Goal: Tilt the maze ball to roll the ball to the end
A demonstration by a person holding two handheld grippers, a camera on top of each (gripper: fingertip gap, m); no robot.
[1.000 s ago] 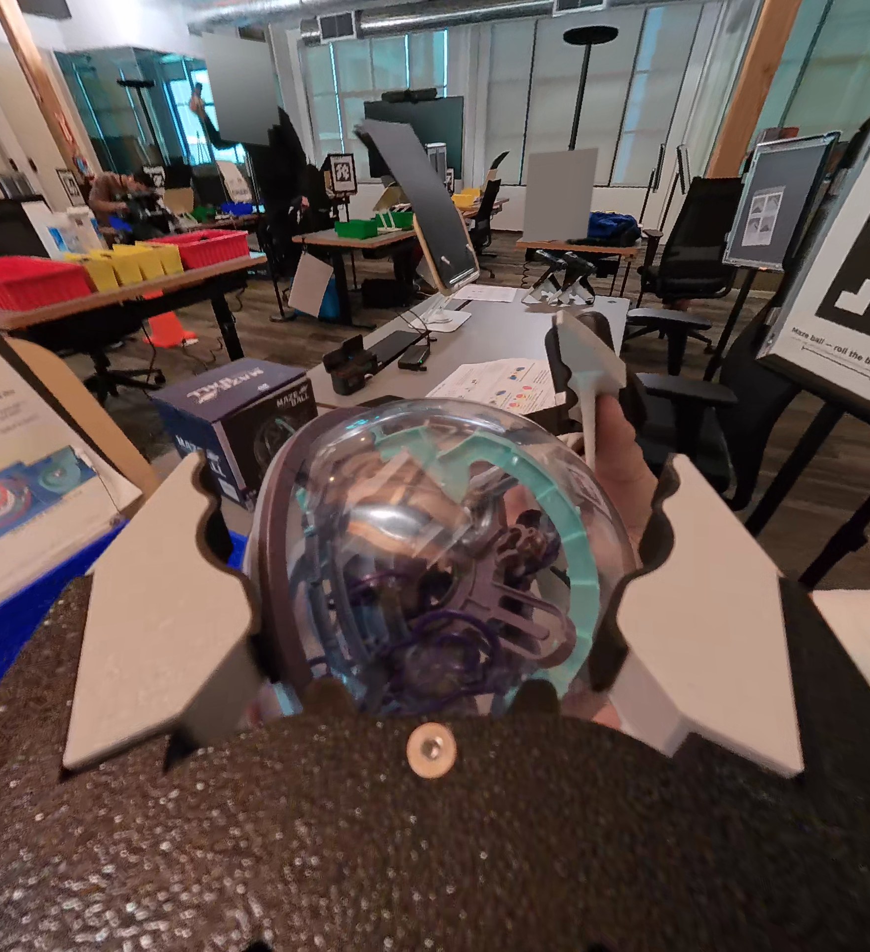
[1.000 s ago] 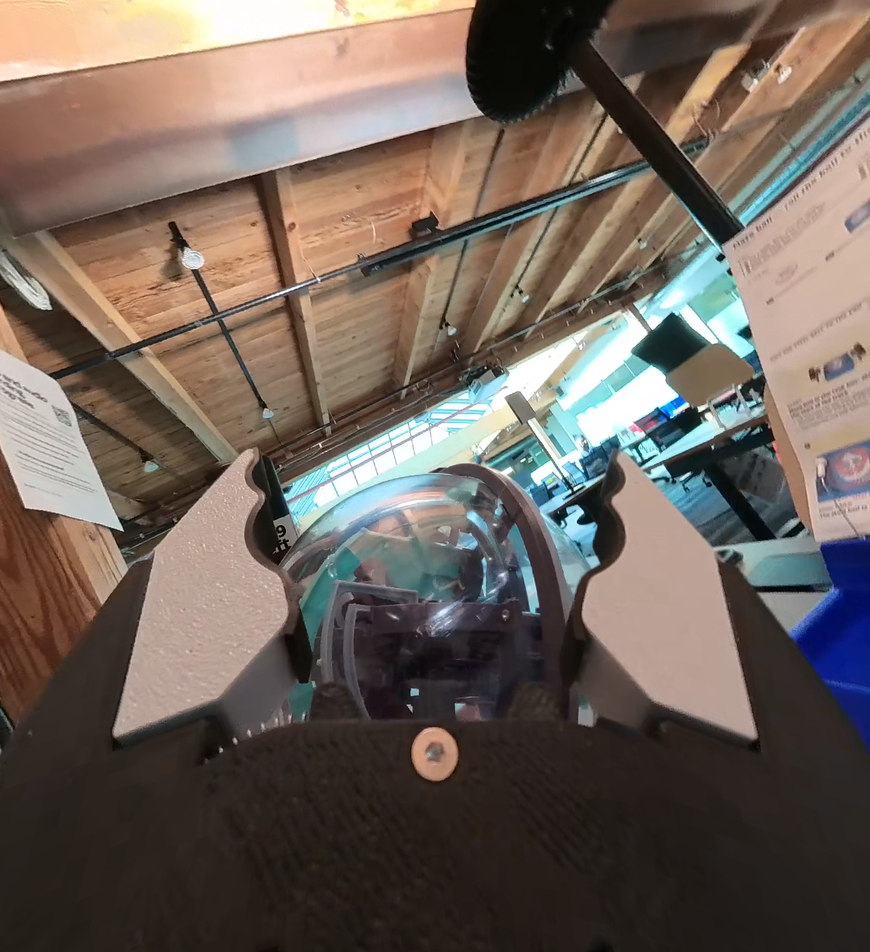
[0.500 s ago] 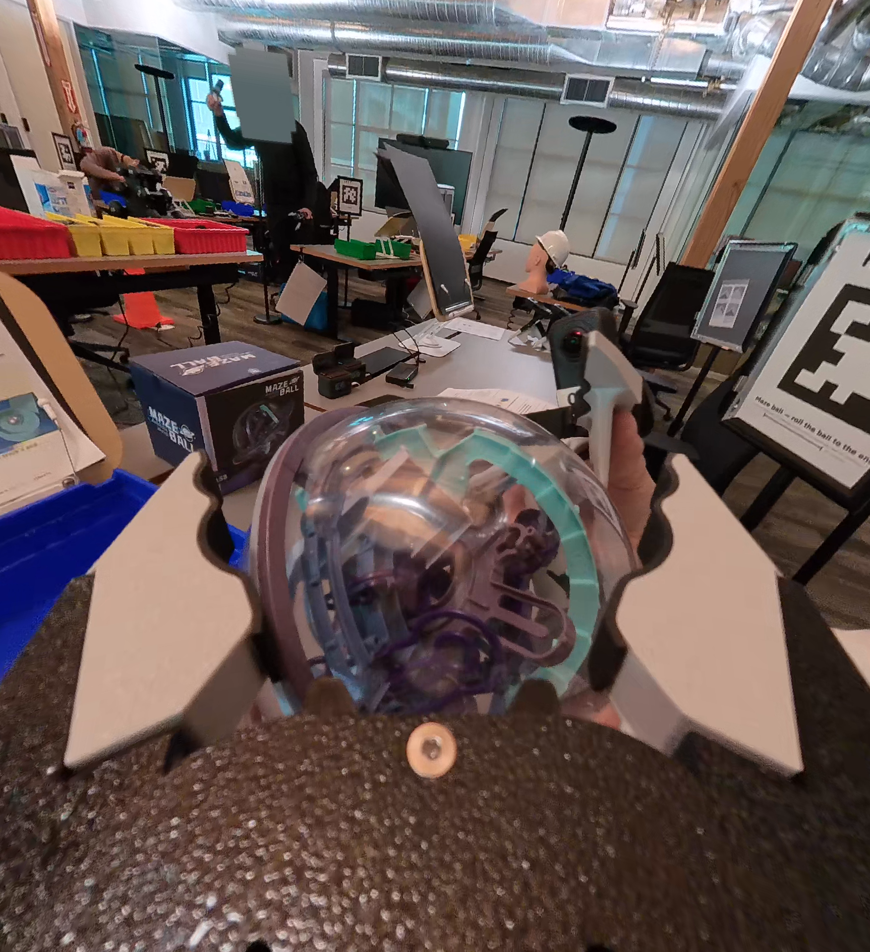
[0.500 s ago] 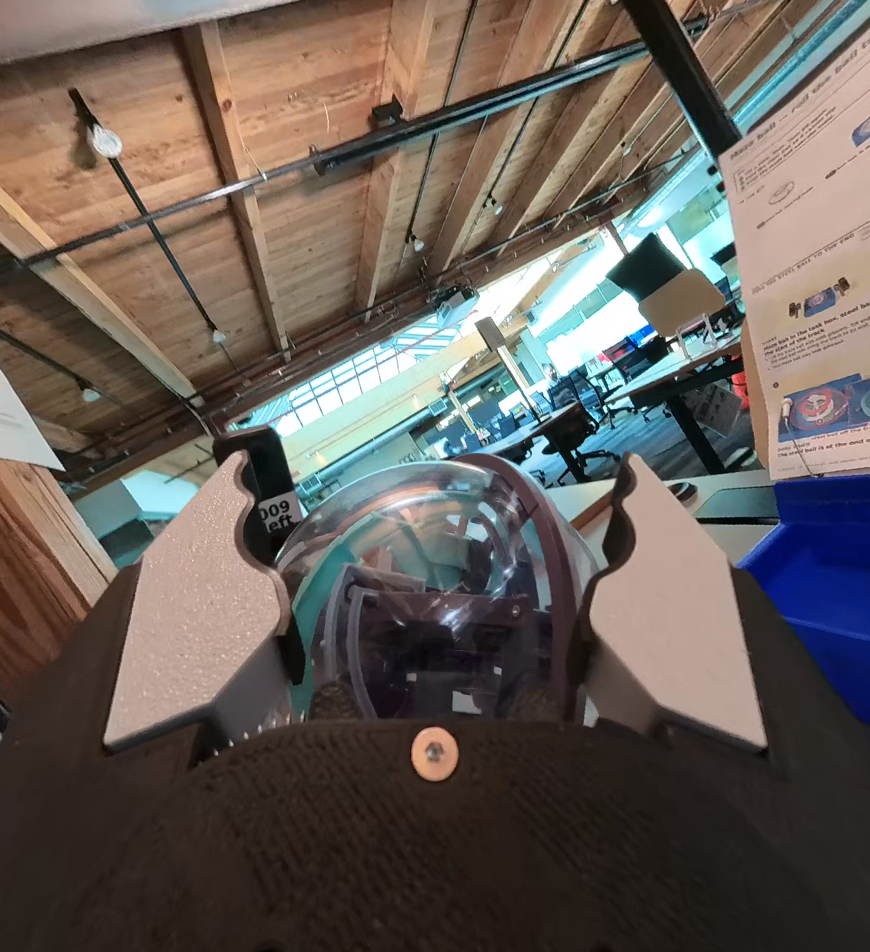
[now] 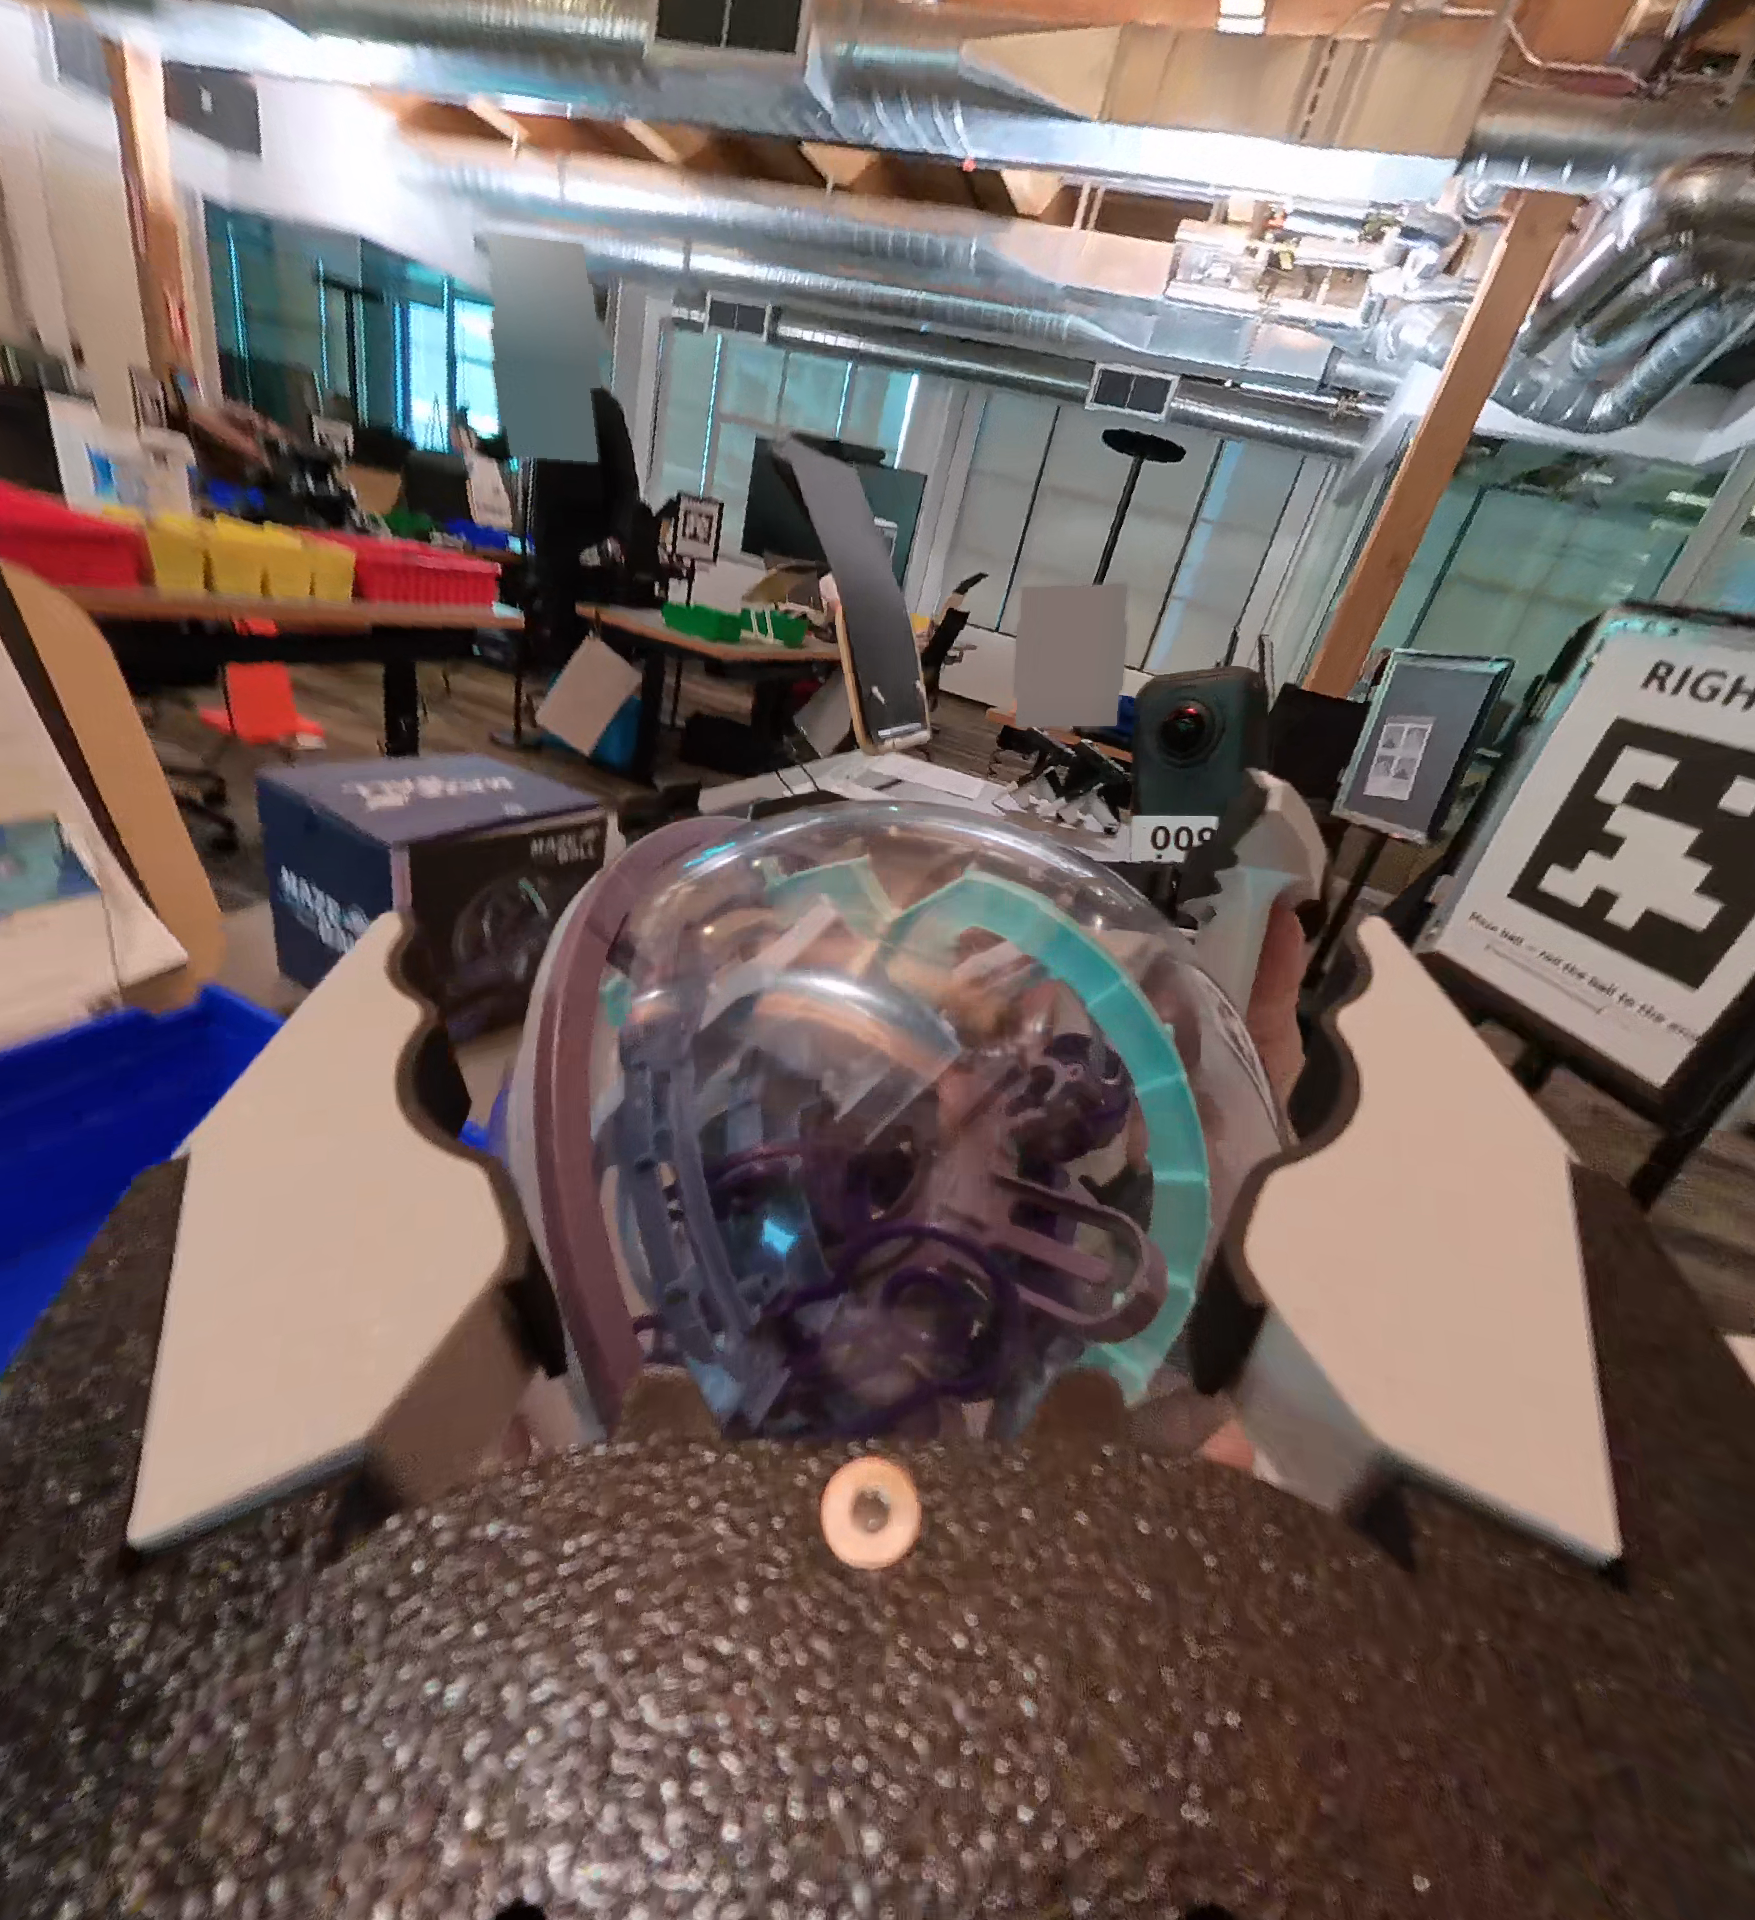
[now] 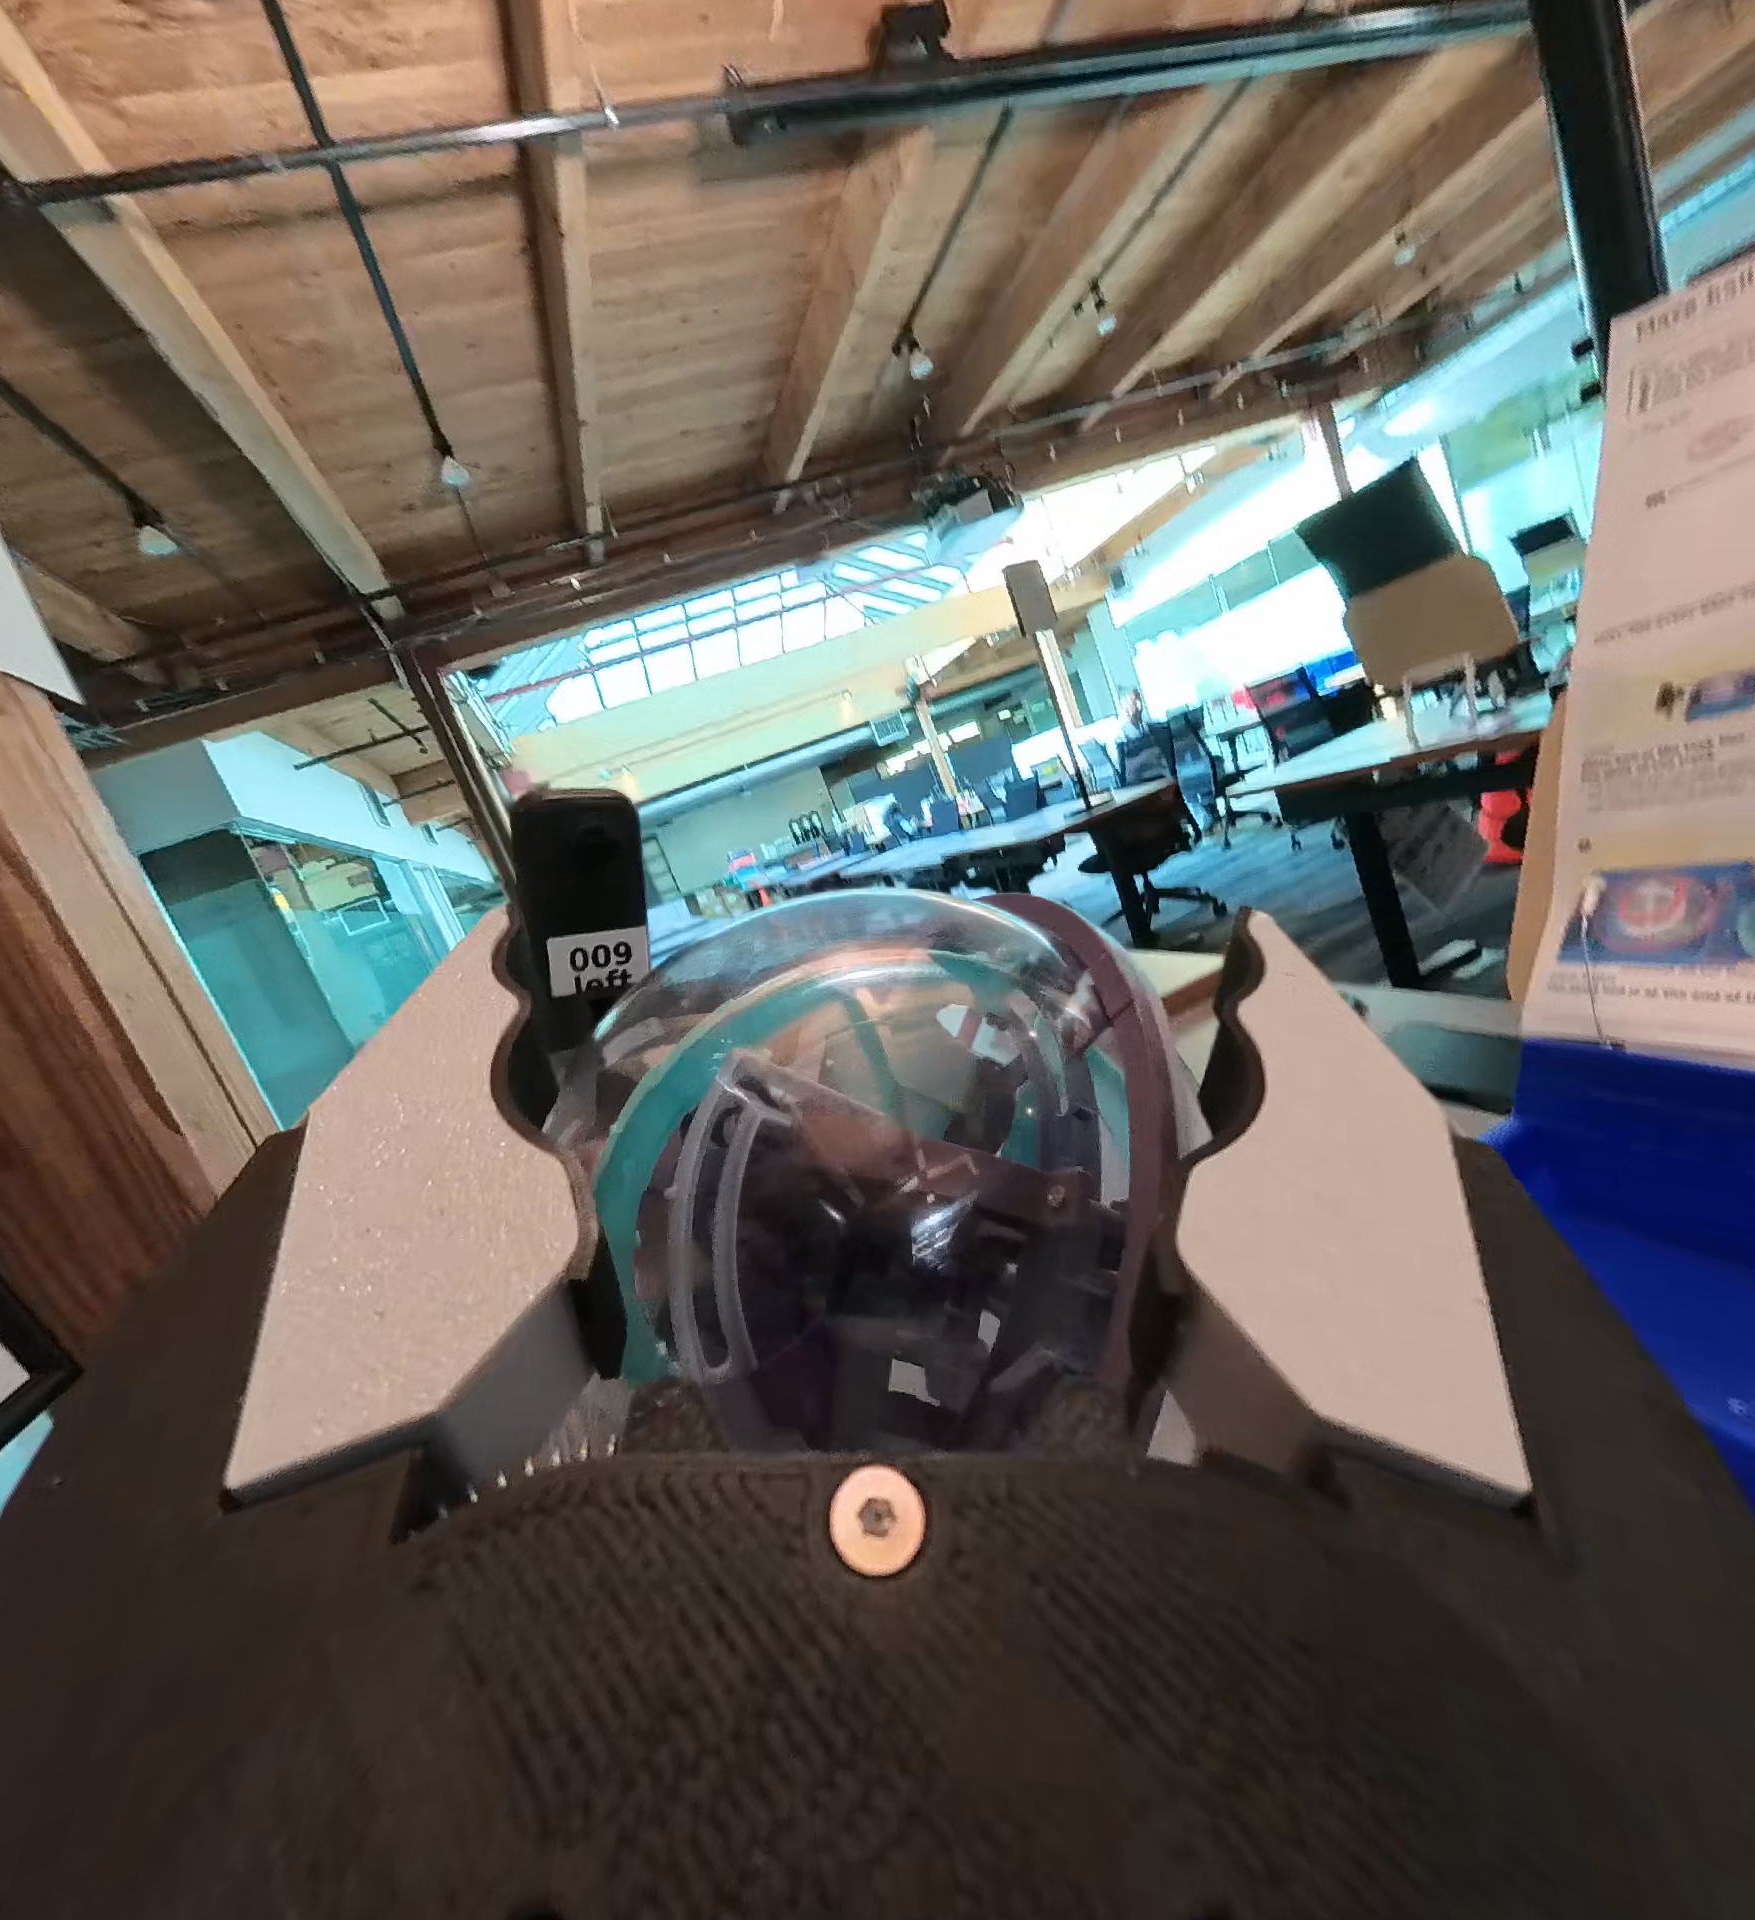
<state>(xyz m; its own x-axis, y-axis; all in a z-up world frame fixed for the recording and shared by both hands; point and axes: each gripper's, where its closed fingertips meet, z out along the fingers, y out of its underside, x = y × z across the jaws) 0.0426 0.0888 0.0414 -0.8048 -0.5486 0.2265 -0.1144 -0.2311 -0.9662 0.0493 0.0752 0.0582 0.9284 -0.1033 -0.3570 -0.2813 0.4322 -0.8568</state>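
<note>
Maze ball (image 5: 883, 1122), clear sphere, clamped between left gripper (image 5: 878, 1101) fingers, right gripper (image 6: 878, 1091) gripping opposite side.

Open-plan office lab, desks (image 6: 1392, 748), bins (image 5: 239, 556), exposed ducts (image 5: 852, 229)

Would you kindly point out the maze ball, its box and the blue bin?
maze ball (image 5: 883, 1101): left wrist view, clear dome.
box (image 5: 364, 842): left wrist view, front face.
blue bin (image 6: 1683, 1164): right wrist view, near wall.
</note>
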